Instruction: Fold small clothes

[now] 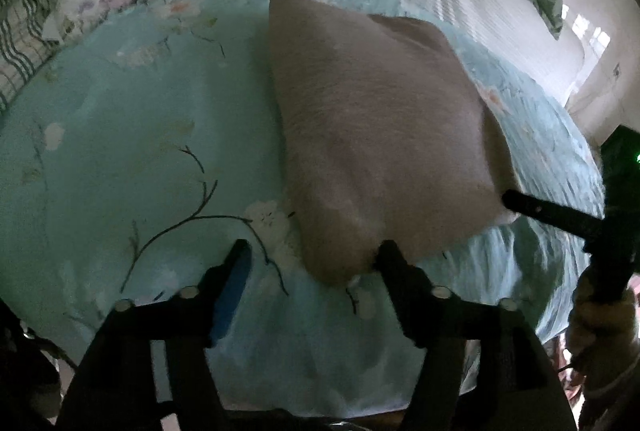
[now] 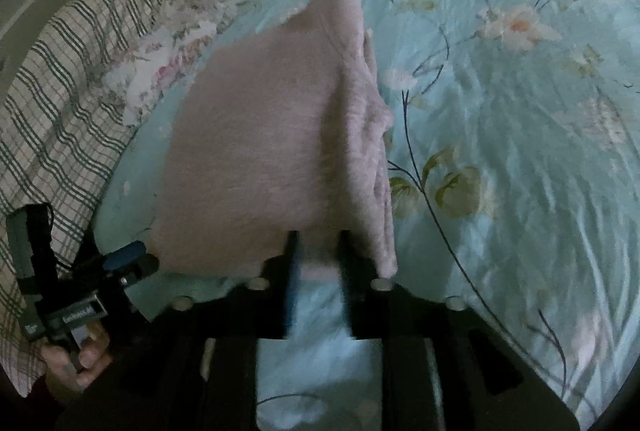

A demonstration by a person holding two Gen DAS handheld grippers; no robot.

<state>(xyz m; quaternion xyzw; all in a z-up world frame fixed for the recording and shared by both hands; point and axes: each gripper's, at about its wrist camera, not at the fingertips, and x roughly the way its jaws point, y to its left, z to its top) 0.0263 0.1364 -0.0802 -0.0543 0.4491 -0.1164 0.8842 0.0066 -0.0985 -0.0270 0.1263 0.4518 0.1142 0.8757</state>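
Pink fuzzy cloth lies folded on the bed's blue flowered cover. The left gripper has its jaws wide apart, and the near corner of the cloth sits just beside its right finger. The right gripper is partly apart, with the cloth's near edge between its jaws.

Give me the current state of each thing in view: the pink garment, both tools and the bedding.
Pink garment: folded, lying flat on the bed, near edge by both tools.
Left tool: open wide, nothing gripped; one finger touches the garment's near corner.
Right tool: partly open, garment edge between its fingers; a grip cannot be told.
Floral sheet: spread out, wrinkled.
Plaid fabric: bunched at the bed's edge.
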